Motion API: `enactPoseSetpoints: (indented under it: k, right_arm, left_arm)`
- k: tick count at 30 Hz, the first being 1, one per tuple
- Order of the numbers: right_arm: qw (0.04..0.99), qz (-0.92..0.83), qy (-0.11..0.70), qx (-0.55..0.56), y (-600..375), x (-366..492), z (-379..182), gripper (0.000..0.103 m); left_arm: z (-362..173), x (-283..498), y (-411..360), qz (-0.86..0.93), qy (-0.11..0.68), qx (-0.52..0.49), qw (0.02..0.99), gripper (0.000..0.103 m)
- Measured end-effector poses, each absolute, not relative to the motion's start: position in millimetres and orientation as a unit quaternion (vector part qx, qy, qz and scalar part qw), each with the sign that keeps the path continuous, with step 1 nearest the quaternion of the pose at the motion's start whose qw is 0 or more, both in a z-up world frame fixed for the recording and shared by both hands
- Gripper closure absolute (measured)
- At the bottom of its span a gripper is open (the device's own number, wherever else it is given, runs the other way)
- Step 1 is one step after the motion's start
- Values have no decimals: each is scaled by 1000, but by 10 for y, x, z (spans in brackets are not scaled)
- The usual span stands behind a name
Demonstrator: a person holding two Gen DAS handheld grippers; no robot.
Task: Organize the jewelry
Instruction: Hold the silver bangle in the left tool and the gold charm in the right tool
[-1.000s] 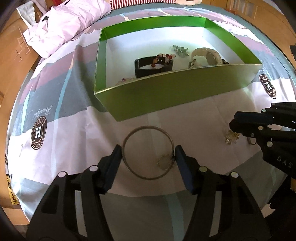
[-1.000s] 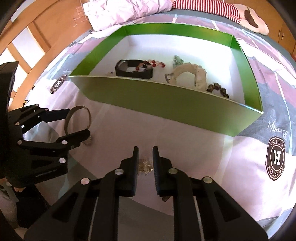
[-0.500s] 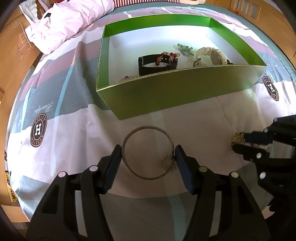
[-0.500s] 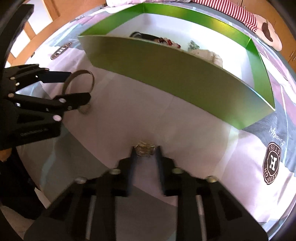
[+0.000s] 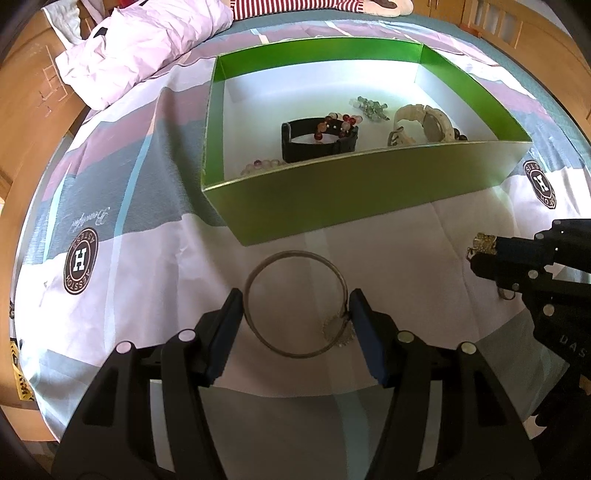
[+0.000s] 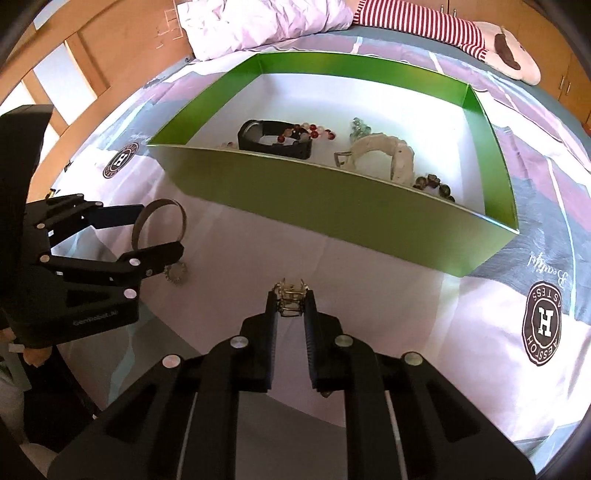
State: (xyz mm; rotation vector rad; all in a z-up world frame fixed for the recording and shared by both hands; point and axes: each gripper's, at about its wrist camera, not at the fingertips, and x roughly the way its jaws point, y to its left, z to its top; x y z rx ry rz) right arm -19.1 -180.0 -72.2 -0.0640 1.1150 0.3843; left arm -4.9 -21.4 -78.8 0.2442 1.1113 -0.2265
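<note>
A thin metal bangle with a small charm spans the gap between my left gripper's pads, and the gripper is shut on it. In the right wrist view the bangle stands upright in that gripper, with the charm hanging just over the cloth. My right gripper is shut on a small gold-coloured jewel, held a little above the bedspread. The left wrist view shows that jewel at the right gripper's tips. Beyond both grippers stands the green box.
In the box lie a black band, a white watch, red and pale beads and dark beads. A crumpled pale quilt and a striped plush toy lie behind it. Wooden furniture surrounds the bed.
My right gripper closed on the small jewel that lay on the cloth and lifted it. The left gripper and its bangle stayed where they were.
</note>
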Motion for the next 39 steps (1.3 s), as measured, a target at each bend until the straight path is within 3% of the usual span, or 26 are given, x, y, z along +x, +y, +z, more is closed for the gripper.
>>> enactPoseSetpoints:
  k: [39]
  right_arm:
    - [837,179,517,-19,-1796,-201,-700,89]
  left_arm:
    - [-724,-110,-285,-108,508,122,846,43]
